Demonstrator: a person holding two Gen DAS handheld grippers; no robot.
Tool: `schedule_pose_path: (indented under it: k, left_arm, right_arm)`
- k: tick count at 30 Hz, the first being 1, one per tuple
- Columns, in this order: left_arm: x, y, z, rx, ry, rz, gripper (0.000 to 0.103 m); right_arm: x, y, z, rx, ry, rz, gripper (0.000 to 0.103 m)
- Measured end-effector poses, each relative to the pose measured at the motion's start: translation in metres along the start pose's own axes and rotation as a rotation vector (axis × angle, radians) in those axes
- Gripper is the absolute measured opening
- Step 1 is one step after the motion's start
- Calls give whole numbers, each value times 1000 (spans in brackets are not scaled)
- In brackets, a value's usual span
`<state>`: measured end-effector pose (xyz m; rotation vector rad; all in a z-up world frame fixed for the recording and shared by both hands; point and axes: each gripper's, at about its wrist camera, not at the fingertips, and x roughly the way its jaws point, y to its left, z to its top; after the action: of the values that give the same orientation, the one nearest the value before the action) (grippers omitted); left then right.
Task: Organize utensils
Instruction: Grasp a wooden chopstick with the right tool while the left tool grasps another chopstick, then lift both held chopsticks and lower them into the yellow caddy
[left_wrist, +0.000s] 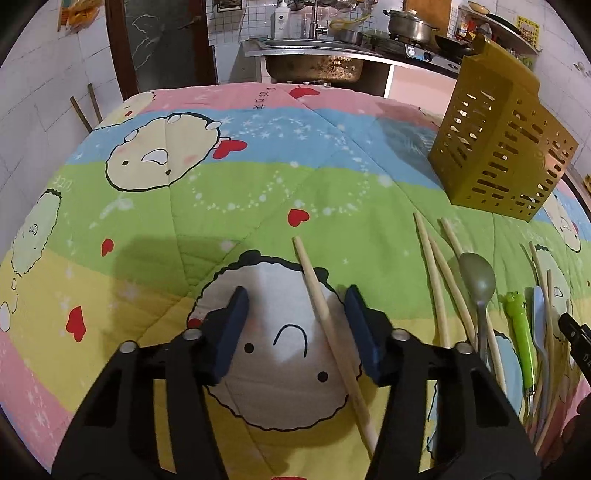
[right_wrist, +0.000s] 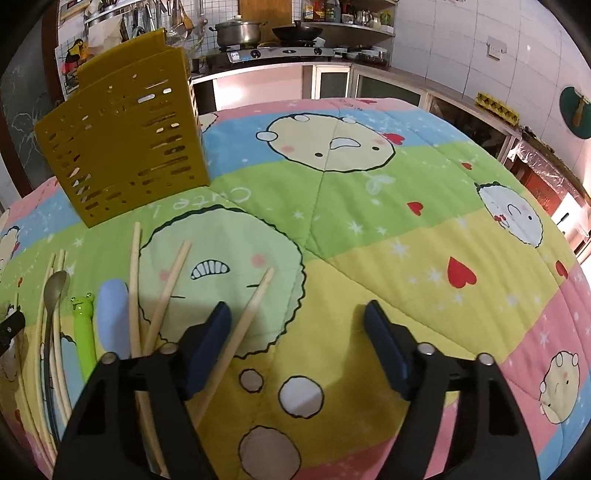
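Chopsticks (left_wrist: 334, 332) pale wood, slender (tapered), scattered

The right gripper (right_wrist: 297, 328) hangs low over a table spread with a cartoon-printed quilt (right_wrist: 388, 229), its blue pads parted. One pale chopstick (right_wrist: 245, 325) lies slanted just inside the left pad (right_wrist: 208, 345), passing beneath it, though contact is hard to judge. Toward ten o'clock from the gripper, two more chopsticks (right_wrist: 147, 295) cross on the green cartoon face. At nine o'clock lie a light blue spoon (right_wrist: 112, 317), a green frog-topped utensil (right_wrist: 84, 325) (its working end hidden) and a metal spoon (right_wrist: 53, 291). The mustard slotted utensil holder (right_wrist: 122, 147) stands at eleven o'clock, well behind them.
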<state>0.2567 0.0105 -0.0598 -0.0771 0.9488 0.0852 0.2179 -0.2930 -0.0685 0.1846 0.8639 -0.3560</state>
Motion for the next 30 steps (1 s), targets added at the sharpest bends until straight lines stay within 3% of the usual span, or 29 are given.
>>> schedule_pose_path:
  k: [2, 4, 10, 12, 15, 25, 30]
  left_arm:
    - [-1, 1, 1, 0, 10, -13, 38]
    - [-2, 2, 2, -7, 24, -30, 33]
    - [4, -5, 6, -4, 45, -32, 19]
    - [6, -8, 7, 6, 38, -27, 11]
    - [8, -13, 10, 9, 33, -18, 9]
    - [5, -11, 10, -5, 24, -64, 4]
    - [-11, -12, 11, -3, -21, -97, 4]
  right_arm:
    - [-1, 4, 0, -2, 4, 4, 59]
    - [-1, 8, 0, -8, 9, 9, 46]
    - [1, 15, 1, 18, 16, 24, 29]
    - [3, 16, 4, 24, 16, 38, 15]
    - [5, 17, 9, 28, 25, 62, 7]
    - [5, 13, 14, 48, 17, 109, 6]
    - [-12, 8, 20, 56, -38, 136, 6]
